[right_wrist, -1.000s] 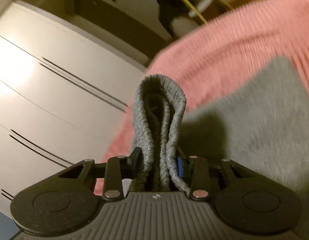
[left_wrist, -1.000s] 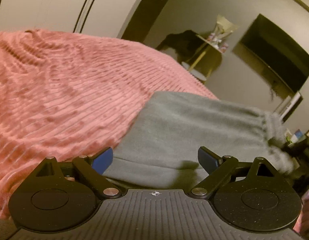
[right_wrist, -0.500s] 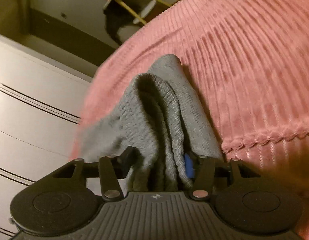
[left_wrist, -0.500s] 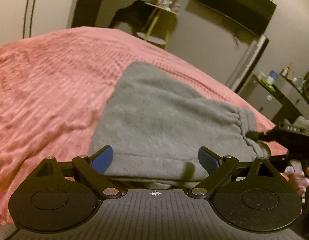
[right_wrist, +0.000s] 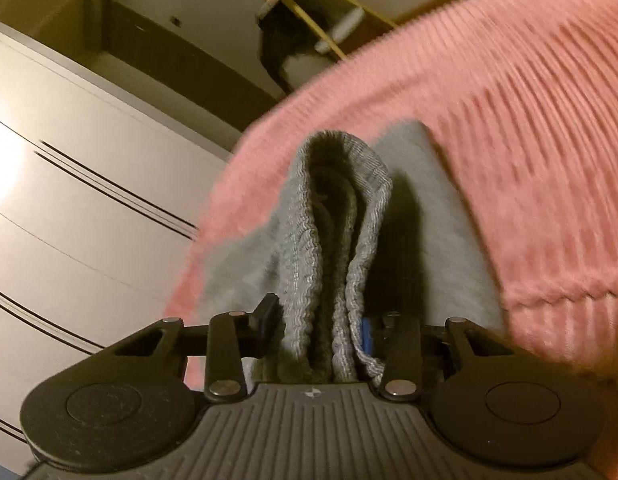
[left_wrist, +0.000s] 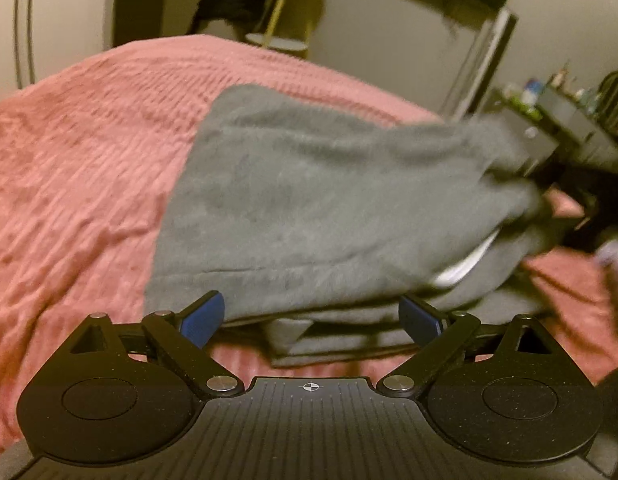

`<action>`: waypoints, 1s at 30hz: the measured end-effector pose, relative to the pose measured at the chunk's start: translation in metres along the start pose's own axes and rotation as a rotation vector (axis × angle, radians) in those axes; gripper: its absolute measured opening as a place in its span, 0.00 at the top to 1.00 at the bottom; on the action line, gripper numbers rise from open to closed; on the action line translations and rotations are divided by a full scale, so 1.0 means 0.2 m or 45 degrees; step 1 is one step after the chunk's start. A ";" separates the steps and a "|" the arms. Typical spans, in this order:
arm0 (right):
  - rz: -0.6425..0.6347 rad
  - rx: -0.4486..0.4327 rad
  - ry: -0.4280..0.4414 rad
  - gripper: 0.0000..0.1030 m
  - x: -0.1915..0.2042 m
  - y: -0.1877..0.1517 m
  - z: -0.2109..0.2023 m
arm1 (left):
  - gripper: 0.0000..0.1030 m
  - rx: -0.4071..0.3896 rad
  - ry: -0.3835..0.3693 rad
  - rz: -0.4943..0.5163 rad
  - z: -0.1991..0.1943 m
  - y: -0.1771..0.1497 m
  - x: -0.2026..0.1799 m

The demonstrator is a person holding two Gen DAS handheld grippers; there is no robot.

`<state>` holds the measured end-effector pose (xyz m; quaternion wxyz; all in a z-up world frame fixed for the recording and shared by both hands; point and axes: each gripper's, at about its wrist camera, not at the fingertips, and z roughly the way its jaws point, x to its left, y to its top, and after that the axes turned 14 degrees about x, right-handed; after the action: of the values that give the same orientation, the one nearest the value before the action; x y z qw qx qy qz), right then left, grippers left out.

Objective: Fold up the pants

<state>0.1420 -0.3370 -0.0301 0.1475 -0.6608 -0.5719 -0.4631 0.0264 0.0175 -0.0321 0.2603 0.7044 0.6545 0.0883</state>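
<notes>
Gray pants lie on the pink bedspread, already doubled into layers (judging by stacked edges), filling center to 3 o'clock in the left view. Right gripper, its jaws just closing, clamps the ribbed waistband. Left gripper gapes wide, empty; final fold probably left.

Pants lie folded on the bedspread, toward the bed's right side in the left wrist view. The left gripper sits at their near edge, jaws wide on either side of the fold. The right gripper has the bunched waistband between its jaws. A wardrobe stands left of the bed; a side stand stands behind it.
</notes>
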 end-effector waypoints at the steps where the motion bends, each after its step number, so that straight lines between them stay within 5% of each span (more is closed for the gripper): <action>1: -0.015 -0.027 0.025 0.63 0.05 0.01 -0.03 | 0.05 0.006 0.022 0.001 0.00 0.00 -0.01; 6: -0.106 -0.076 0.147 0.65 0.24 0.06 -0.10 | 0.07 0.046 0.112 -0.016 0.04 0.01 -0.02; 9: -0.146 -0.097 0.198 0.65 0.30 0.07 -0.16 | 0.33 0.103 0.183 -0.133 0.07 0.03 0.04; 14: -0.157 -0.125 0.170 0.65 0.27 0.04 -0.25 | 0.49 0.054 0.082 -0.319 0.03 0.03 0.17; 26: 0.009 -0.092 0.011 0.65 -0.10 -0.05 -0.22 | 0.53 0.026 0.073 -0.334 0.01 0.04 0.18; 30: 0.028 -0.058 -0.220 0.56 -0.17 -0.07 -0.16 | 0.50 0.039 0.079 -0.351 -0.01 0.03 0.18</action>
<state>0.1180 -0.3766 -0.0443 0.0876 -0.7077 -0.5644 -0.4158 0.0345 0.0537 -0.0357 0.2389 0.6088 0.7539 0.0633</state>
